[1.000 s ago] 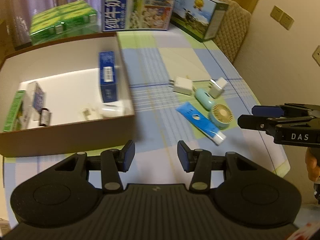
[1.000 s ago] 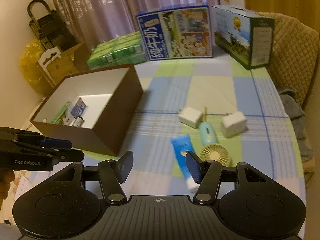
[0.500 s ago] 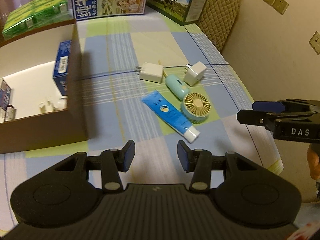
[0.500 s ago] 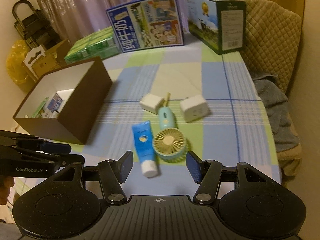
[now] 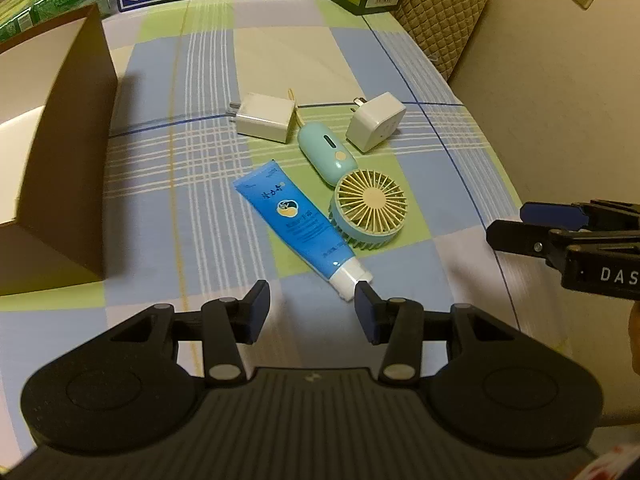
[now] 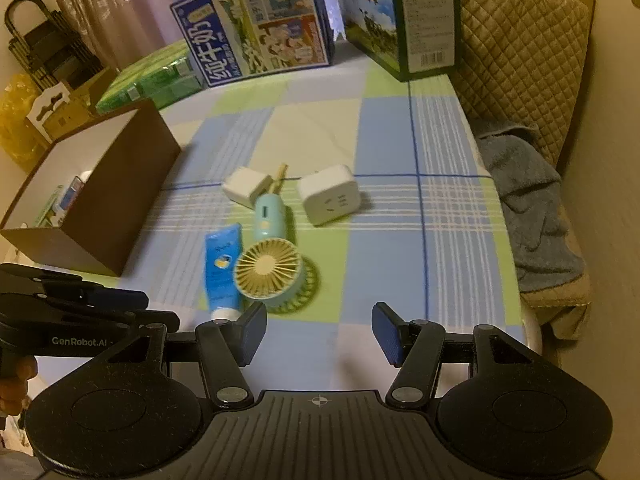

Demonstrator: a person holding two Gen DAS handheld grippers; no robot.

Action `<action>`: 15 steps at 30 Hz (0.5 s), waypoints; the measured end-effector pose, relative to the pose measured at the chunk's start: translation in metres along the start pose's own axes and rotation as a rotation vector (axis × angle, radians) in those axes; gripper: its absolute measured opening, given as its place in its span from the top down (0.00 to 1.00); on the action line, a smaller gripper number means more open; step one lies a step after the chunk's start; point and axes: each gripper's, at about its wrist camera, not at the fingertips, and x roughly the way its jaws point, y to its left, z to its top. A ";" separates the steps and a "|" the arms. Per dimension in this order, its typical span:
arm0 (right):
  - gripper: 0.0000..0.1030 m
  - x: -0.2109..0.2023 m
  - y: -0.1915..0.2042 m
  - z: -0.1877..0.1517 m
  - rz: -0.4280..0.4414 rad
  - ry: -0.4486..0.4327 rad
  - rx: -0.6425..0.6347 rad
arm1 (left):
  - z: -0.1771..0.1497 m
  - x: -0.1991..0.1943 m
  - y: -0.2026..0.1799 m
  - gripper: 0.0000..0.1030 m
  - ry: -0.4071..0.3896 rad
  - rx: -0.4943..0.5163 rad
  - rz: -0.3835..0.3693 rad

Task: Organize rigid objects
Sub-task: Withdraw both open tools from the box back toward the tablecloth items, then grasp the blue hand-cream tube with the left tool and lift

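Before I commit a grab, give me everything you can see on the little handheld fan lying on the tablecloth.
The handheld fan lies flat on the checked tablecloth, grille facing up. It looks like plastic: a round teal housing with cream radial slats and a cream hub, joined to a rounded teal handle with a dark slot and a small cream button. A tan strap trails from the handle's far end. The blue tube lies right alongside the head, possibly touching. Neither gripper holds it.
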 end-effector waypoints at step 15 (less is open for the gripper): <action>0.46 0.013 -0.033 0.007 -0.006 0.027 0.009 | 0.021 0.049 -0.013 0.57 0.067 -0.086 0.014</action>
